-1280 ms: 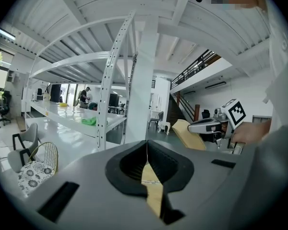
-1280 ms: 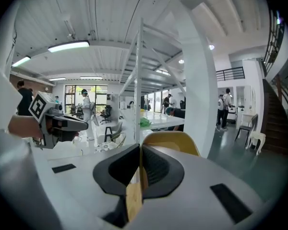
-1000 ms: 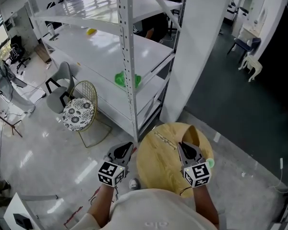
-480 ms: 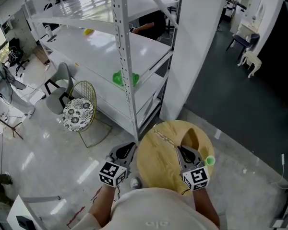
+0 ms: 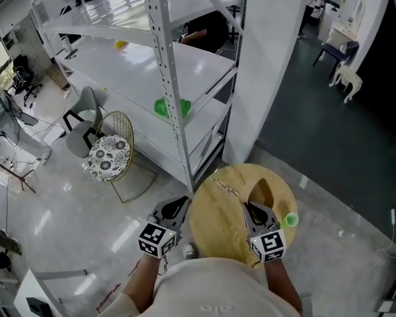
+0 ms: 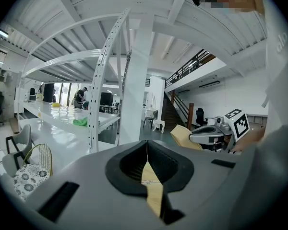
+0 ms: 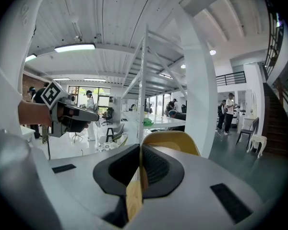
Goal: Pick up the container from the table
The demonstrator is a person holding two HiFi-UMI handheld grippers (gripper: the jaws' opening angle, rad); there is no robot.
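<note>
**Green container sits past 3 o'clock of the right claw, on the worktop rim**

Right claw (image 5: pixel 249 207) hangs over the round wooden worktop (image 5: pixel 218 224) and points to about 11 o'clock. Its jaws are pressed almost together, with only a thin slit between them, and nothing is pinched.

Left claw (image 5: pixel 179 202) is off the worktop's 9 o'clock rim, over the floor. Its jaws are together and empty.

The container (image 5: pixel 290 220) is a small green cup at the worktop's 3 o'clock rim. It lies just past 3 o'clock from the right claw's tip, near but apart. That puts it beside the claw's body, not ahead of it, and the right gripper view does not show it. It looks upright with the mouth up, but it is too small to be sure.

The right hand is clearly nearer, since the left has the whole worktop in between. The likely next move is to swing the right claw toward 3 o'clock and spread the jaws.

- **Risk:** the cup is right at the rim, so an outward nudge could drop it to the floor.
- **Ahead of the claw:** a tan curved piece (image 5: pixel 264 190) stands just ahead of the right claw at 1 o'clock.
- **Open room:** the dark floor beyond the 3 o'clock rim is open.
- **Farther off:** the white pillar (image 5: pixel 264 78) at 12 o'clock and the shelf rack (image 5: pixel 178 111) at 11 o'clock are both well apart.
</note>
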